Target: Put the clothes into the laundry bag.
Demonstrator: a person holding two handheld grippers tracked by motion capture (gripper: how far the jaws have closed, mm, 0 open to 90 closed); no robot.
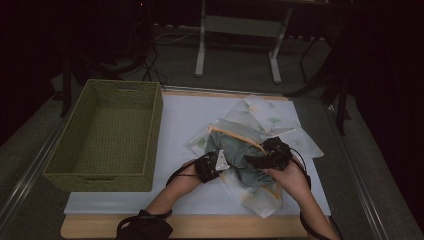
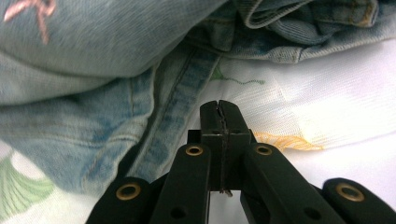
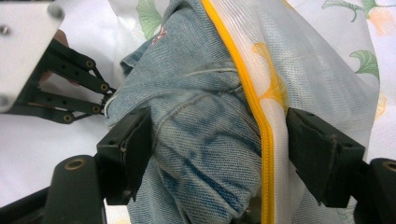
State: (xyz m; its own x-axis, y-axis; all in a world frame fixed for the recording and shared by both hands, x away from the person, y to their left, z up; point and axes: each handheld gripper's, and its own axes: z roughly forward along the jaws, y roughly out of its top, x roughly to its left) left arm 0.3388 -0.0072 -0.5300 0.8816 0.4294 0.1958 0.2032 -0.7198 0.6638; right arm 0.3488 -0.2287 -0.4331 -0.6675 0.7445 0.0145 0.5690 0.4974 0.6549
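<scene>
Roughly halfway, I judge: from the high view, faded blue denim jeans (image 1: 239, 152) lie partly inside the white leaf-printed mesh laundry bag with yellow zipper (image 1: 260, 122), right of the green woven basket (image 1: 107, 135); left gripper (image 2: 219, 108) jaws closed, empty, beside the jeans; right gripper (image 3: 219, 140) jaws wide, clamping jeans and bag edge.

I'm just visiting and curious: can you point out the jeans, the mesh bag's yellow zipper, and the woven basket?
jeans (image 3: 205, 140): right gripper view, on the bunched denim between the jaws.
yellow zipper (image 3: 254, 112): right gripper view, midway along the mesh bag's zip.
woven basket (image 1: 156, 130): high view, on its right wall.
</scene>
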